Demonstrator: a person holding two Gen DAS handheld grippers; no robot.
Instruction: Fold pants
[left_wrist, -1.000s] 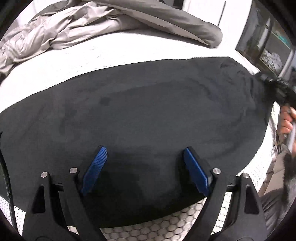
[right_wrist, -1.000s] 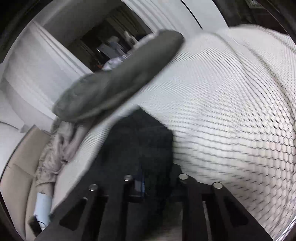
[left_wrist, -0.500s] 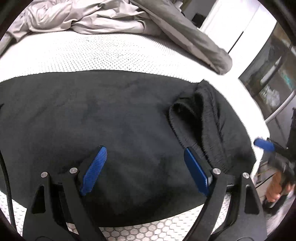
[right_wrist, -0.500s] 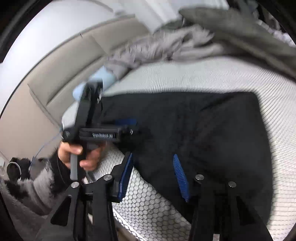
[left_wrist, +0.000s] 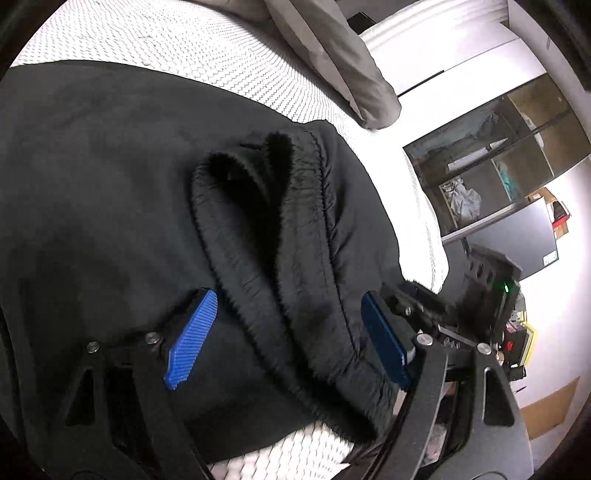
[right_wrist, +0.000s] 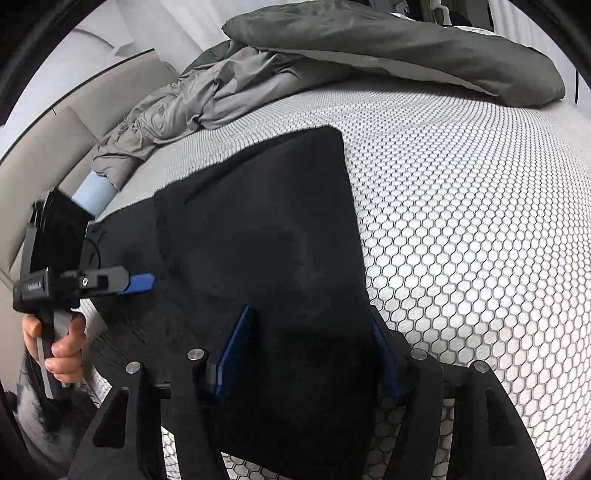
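The pants (left_wrist: 110, 184) run off the left edge — the shelf contents (left_wrist: 461, 192) are too small to tell.

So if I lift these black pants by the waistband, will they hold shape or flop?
Probably flop: the black pants lie limp on the mattress, and the waistband has slumped into soft folds. The fuzzy lining suggests decent grip, likely not slippery.

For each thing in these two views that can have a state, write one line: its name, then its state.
Black pants: lying flat on the bed, waistband end bunched up.
Waistband: rumpled, between the left gripper's fingers.
Left gripper: open, gripping nothing.
Right gripper: open over the pants.
Grey duvet: crumpled at the far edge.
Mattress: partly covered.
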